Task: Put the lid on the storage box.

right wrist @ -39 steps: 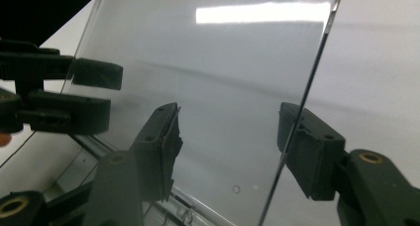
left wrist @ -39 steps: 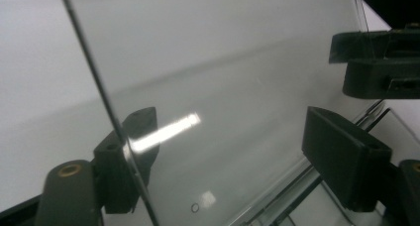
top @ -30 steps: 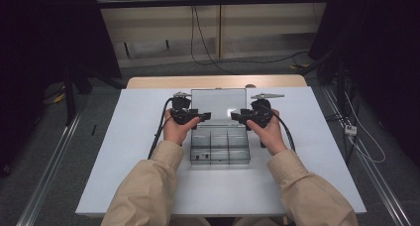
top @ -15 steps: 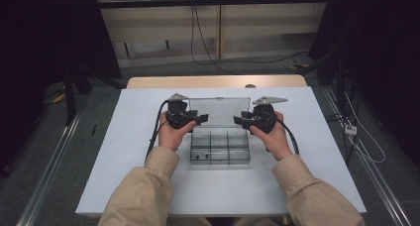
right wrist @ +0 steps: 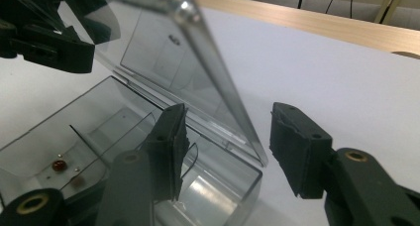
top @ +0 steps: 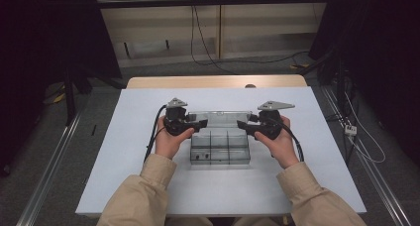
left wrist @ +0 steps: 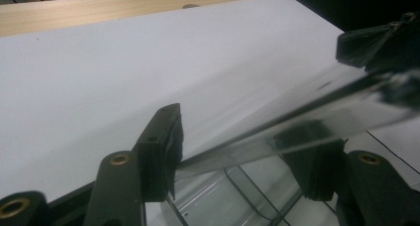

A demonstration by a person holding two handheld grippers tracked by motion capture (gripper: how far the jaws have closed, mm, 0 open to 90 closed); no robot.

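Clear plastic compartment box point(top: 220, 146) sits at the middle of the white surface point(top: 124, 137), just ahead of the person, with its long axis running left to right across the surface and its hinged lid point(top: 223, 119) raised along the far long edge, so the open side faces the person. Inner walls split the box into small cells, and a small reddish bead point(right wrist: 58, 165) lies in one of them in the right gripper view. A strip of pale wood point(top: 213, 82) borders the far edge of the white surface; beyond it a light wall panel with hanging cables point(top: 198, 32) crosses the room, and dark drapes close in on both sides over a grey floor. Left tongs point(top: 200, 124) reach in at the lid's left end and right tongs point(top: 243, 125) at its right end, each gripper held in one hand, beige sleeves behind. Both pairs stand about half open, having just widened a little, with the lid's edge passing between the jaws; in the right gripper view there is a gap between the lid and the pads, so neither clearly pinches it.
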